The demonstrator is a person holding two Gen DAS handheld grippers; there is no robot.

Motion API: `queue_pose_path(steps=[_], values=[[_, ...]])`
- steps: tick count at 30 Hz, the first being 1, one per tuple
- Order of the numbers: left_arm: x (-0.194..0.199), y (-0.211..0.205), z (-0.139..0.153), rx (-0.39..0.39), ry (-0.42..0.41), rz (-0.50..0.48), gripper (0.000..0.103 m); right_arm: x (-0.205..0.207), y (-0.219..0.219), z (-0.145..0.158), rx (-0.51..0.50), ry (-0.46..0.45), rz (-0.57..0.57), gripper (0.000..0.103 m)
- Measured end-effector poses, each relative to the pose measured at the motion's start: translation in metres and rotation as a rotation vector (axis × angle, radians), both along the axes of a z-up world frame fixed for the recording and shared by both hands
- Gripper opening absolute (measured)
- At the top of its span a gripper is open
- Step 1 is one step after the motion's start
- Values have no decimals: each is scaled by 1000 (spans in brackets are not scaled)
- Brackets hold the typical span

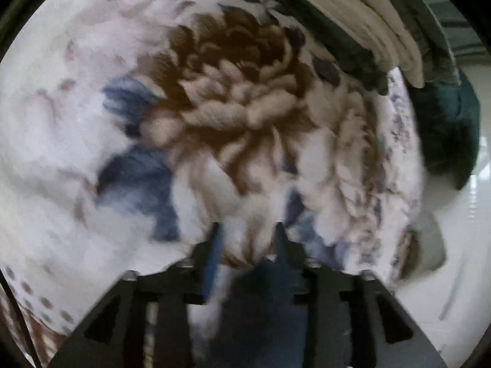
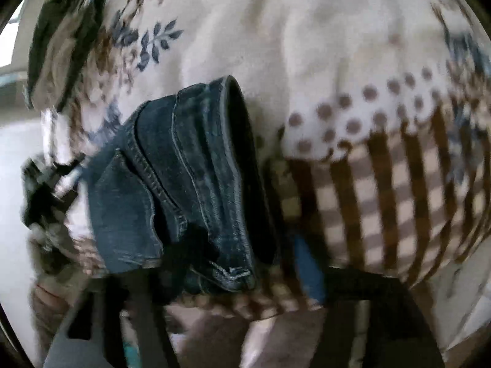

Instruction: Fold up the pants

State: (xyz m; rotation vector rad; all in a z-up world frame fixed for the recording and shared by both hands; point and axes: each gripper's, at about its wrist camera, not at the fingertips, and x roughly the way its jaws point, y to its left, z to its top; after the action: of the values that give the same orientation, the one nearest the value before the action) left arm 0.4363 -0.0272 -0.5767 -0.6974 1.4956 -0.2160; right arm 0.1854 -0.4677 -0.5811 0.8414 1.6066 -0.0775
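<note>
The pants are dark blue jeans (image 2: 184,184), bunched and hanging over a flowered bedspread (image 2: 291,30) in the right wrist view. My right gripper (image 2: 242,263) is shut on the jeans near a stitched hem corner. In the left wrist view my left gripper (image 1: 247,242) hangs over the bedspread's big brown flower (image 1: 233,92); dark denim (image 1: 264,306) fills the space between its fingers close to the camera. The left gripper also shows at the left edge of the right wrist view (image 2: 52,181), at the far end of the jeans. Both views are blurred.
A stack of folded cream and dark green cloth (image 1: 368,21) lies at the bed's far right. A dark teal cushion (image 1: 445,128) hangs at the bed edge beside white floor (image 1: 454,245). A brown checked border (image 2: 383,199) runs along the bedspread.
</note>
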Motion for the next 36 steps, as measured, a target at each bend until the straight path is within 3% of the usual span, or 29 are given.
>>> queue_pose_path(steps=[3, 5, 7, 9, 13, 15, 19, 20, 22, 23, 25, 27, 30, 32, 35, 36], values=[[-3, -15, -9, -30, 41, -29, 58, -14, -7, -4, 81, -7, -86, 72], [-6, -31, -18, 8, 70, -89, 58, -22, -7, -12, 90, 17, -99, 73], [-6, -49, -16, 98, 22, -160, 58, -24, -1, -20, 84, 30, -90, 72], [-5, -61, -16, 163, -4, -211, 55, -26, 0, -23, 59, 22, -99, 63], [0, -67, -24, 170, 8, -210, 52, -32, -6, -21, -37, 23, -35, 59], [3, -64, -18, 150, 11, -194, 52, -35, -12, -22, 28, 14, -52, 61], [-17, -25, 10, 104, -46, -136, 54, -46, -24, -28, 194, -34, -190, 76], [-23, -18, 16, 89, -65, -120, 60, -51, -27, -30, 220, -45, -220, 78], [-44, -4, 21, 15, -93, -82, 100, -60, -31, -42, 301, -72, -280, 79], [-52, 1, 19, -20, -90, -67, 103, -61, -31, -49, 335, -79, -296, 79], [-70, 7, 5, -116, -47, -56, 103, -63, -26, -71, 442, -102, -337, 80], [-81, -3, -15, -156, 14, -68, 103, -61, -14, -87, 505, -120, -346, 86], [-89, -23, -33, -171, 45, -96, 103, -45, 0, -94, 511, -166, -315, 94], [-88, -33, -35, -134, 31, -127, 103, -40, 3, -93, 497, -186, -300, 94], [-83, -37, -32, -124, 31, -142, 103, -42, 5, -88, 444, -196, -295, 86], [-82, -43, -25, -114, -5, -169, 90, -43, 7, -85, 414, -192, -284, 77]])
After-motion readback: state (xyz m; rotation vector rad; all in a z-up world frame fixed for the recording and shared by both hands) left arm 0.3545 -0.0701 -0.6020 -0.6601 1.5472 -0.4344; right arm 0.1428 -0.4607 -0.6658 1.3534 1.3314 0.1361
